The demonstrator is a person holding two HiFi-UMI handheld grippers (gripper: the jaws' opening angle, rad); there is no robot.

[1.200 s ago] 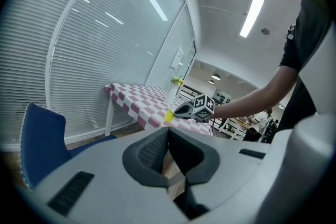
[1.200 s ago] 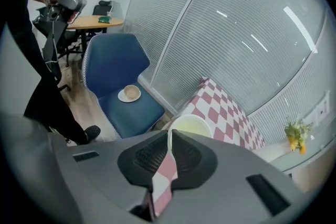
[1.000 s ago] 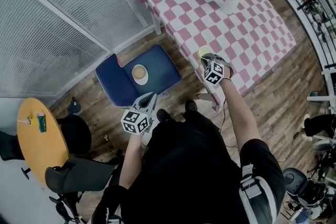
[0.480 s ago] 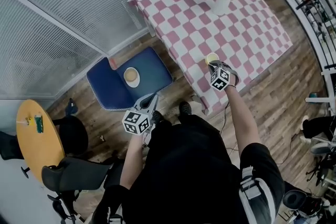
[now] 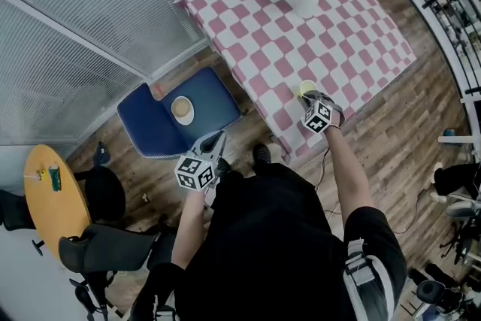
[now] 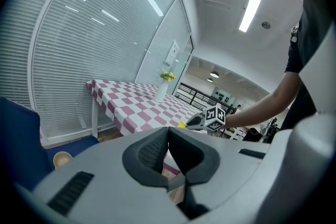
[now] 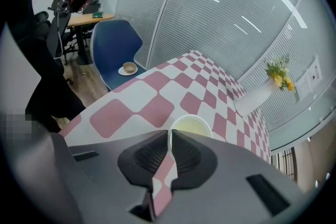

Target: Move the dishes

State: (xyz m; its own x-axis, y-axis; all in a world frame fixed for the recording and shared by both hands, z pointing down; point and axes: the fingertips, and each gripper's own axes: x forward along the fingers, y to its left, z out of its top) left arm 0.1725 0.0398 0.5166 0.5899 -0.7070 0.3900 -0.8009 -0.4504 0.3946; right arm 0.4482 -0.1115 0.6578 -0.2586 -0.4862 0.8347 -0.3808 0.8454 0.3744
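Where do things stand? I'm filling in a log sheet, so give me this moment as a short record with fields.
right gripper: shut on the rim of the pale yellow bowl
bowl place: over the near edge of the checked table; resting or lifted, cannot tell
left gripper: shut, empty, away from the table
other dish: tan bowl on a white plate, on the blue chair
also on table: white vase with flowers, far end

Bowl (image 5: 307, 87) over table (image 5: 301, 34); dish (image 5: 181, 110) on chair (image 5: 150, 130)
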